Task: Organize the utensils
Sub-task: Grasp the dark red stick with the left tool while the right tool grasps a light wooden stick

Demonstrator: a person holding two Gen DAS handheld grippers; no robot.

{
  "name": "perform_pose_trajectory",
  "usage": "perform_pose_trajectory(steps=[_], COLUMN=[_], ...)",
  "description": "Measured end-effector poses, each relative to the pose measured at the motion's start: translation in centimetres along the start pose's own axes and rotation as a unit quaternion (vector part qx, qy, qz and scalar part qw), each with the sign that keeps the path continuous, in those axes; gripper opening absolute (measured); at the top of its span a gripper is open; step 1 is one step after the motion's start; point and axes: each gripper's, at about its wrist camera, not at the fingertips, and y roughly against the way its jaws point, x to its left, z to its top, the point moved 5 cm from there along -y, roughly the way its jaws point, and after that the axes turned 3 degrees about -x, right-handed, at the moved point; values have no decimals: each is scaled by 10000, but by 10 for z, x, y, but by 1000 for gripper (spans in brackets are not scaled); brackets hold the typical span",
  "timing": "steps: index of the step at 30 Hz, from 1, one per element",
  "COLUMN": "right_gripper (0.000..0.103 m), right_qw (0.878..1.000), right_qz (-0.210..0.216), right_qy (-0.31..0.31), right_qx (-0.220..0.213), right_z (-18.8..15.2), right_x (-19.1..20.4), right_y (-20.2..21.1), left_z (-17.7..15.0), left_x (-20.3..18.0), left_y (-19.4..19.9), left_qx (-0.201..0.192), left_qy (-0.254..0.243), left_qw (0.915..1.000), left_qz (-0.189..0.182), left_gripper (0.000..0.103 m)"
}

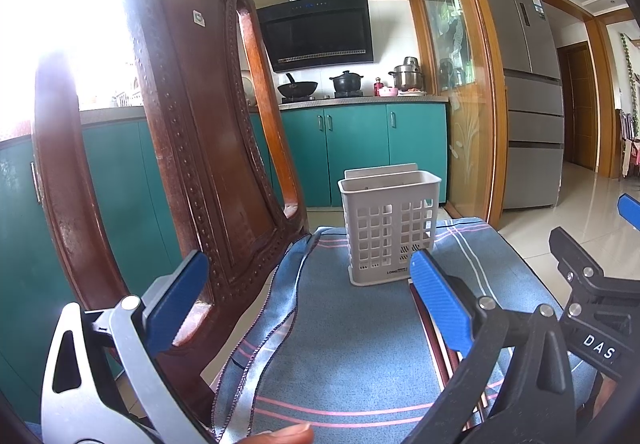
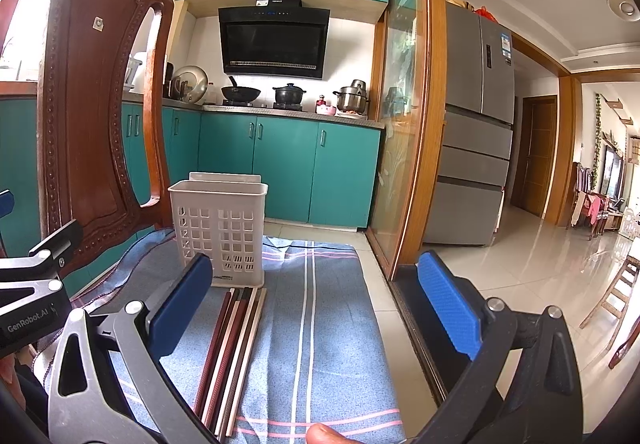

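Observation:
A white slotted utensil holder (image 1: 389,229) stands upright at the far end of a blue striped cloth (image 1: 352,328); it also shows in the right wrist view (image 2: 221,230). Several chopsticks (image 2: 232,356), dark red, brown and pale, lie side by side on the cloth (image 2: 320,324) in front of the holder; in the left wrist view only a few of them (image 1: 436,348) show beside the right finger. My left gripper (image 1: 308,304) is open and empty above the cloth. My right gripper (image 2: 316,304) is open and empty, with the chopsticks below, close to its left finger.
A carved wooden chair back (image 1: 192,148) rises close on the left, also in the right wrist view (image 2: 96,116). The cloth covers the chair seat. Teal kitchen cabinets (image 2: 288,172), a glass sliding door (image 2: 400,124) and a fridge (image 2: 476,132) lie beyond. The right gripper's body (image 1: 592,296) is at the right edge.

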Motion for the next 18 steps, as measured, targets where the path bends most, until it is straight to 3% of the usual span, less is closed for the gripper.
perform_pose_trajectory(steps=[3, 5, 9, 14, 16, 18], right_gripper=[100, 100, 100, 74, 50, 34], right_qw=[9998, 9979, 9880, 9783, 9744, 9698], right_qz=[-152, -484, -751, -522, -424, -271], right_qy=[91, 392, 914, 1007, 856, 650], right_qx=[40, 183, 996, 1736, 2037, 2335], right_z=[2, 2, -20, -49, -57, -60], right_x=[-2, -3, -1, -1, -4, -5], right_y=[-2, -9, -41, -66, -74, -83], left_z=[-4, -8, -16, -27, -30, -31], left_x=[1, 0, -2, -1, 1, 2], left_y=[-6, -14, -28, -41, -43, -45], left_qx=[84, 302, 820, 1323, 1408, 1507], left_qy=[25, 38, 177, 338, 398, 402], left_qw=[10000, 9995, 9962, 9899, 9886, 9868], left_qz=[33, -46, -241, -374, -367, -429], left_gripper=[100, 100, 100, 98, 84, 52])
